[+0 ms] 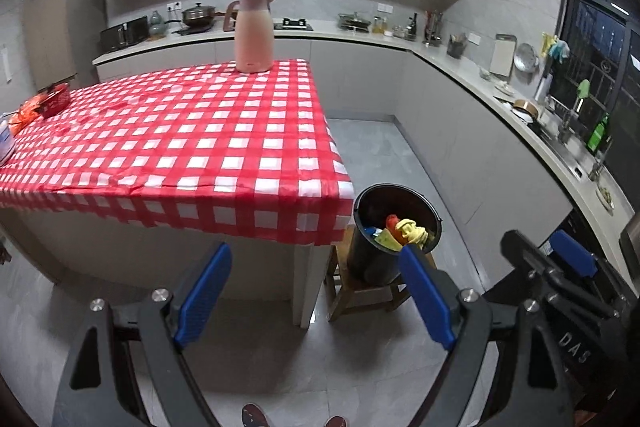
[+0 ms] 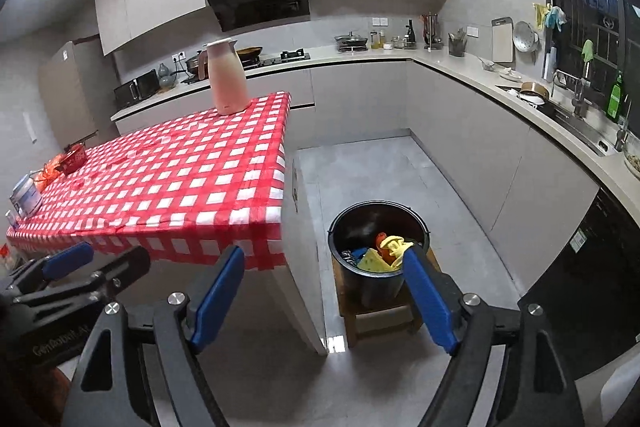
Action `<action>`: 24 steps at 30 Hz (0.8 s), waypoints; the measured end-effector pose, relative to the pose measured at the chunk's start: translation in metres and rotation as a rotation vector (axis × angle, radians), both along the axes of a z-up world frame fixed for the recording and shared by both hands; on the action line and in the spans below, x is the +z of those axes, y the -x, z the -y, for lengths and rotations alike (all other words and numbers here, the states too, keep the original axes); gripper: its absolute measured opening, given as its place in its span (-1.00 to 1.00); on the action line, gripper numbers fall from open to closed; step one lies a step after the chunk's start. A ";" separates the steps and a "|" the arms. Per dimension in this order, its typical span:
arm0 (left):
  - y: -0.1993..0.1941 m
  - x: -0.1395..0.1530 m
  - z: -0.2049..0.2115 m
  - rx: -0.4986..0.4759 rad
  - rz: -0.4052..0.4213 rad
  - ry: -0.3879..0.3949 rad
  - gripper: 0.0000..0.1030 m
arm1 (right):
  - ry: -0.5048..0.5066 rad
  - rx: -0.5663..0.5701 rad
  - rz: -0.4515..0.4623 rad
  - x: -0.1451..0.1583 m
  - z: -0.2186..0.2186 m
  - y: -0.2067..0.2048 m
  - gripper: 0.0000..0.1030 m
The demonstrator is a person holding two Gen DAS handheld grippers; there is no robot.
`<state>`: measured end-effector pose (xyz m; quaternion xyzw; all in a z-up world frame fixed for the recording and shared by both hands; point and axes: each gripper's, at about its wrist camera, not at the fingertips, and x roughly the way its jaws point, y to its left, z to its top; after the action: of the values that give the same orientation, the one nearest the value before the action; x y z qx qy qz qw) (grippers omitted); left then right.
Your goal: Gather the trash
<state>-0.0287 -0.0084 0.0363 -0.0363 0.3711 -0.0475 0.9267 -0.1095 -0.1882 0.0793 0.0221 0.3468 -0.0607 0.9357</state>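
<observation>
A black bin (image 1: 372,259) stands on a low wooden stool (image 1: 352,297) beside the table's right corner; it also shows in the right wrist view (image 2: 370,283). Inside lie yellow, orange and blue pieces of trash (image 1: 404,231) (image 2: 384,253). My left gripper (image 1: 316,291) is open and empty, held back from the table's front edge. My right gripper (image 2: 324,295) is open and empty, just in front of the bin. The right gripper shows at the right of the left wrist view (image 1: 560,259), and the left gripper at the left of the right wrist view (image 2: 72,267).
The table with the red checked cloth (image 1: 192,147) (image 2: 180,179) holds a pink thermos jug (image 1: 254,33) (image 2: 226,79) at its far edge, and red packets (image 1: 52,101) (image 2: 72,159) and a white tin (image 2: 26,197) at its left end. Kitchen counters run along the back and right. Grey floor (image 2: 380,179) lies between.
</observation>
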 end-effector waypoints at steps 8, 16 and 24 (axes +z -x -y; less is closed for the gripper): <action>0.006 0.003 0.006 0.065 0.018 -0.033 0.70 | 0.017 -0.022 -0.003 0.002 0.027 0.001 0.61; 0.008 -0.002 0.016 0.072 -0.002 -0.055 0.70 | 0.031 -0.018 -0.029 -0.002 0.034 0.001 0.61; 0.011 -0.005 0.020 0.065 -0.026 -0.063 0.70 | 0.023 -0.012 -0.043 -0.005 0.035 0.000 0.61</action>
<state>-0.0394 -0.0285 0.0313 -0.0195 0.3830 -0.0053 0.9235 -0.1099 -0.2232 0.0741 0.0122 0.3658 -0.0706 0.9279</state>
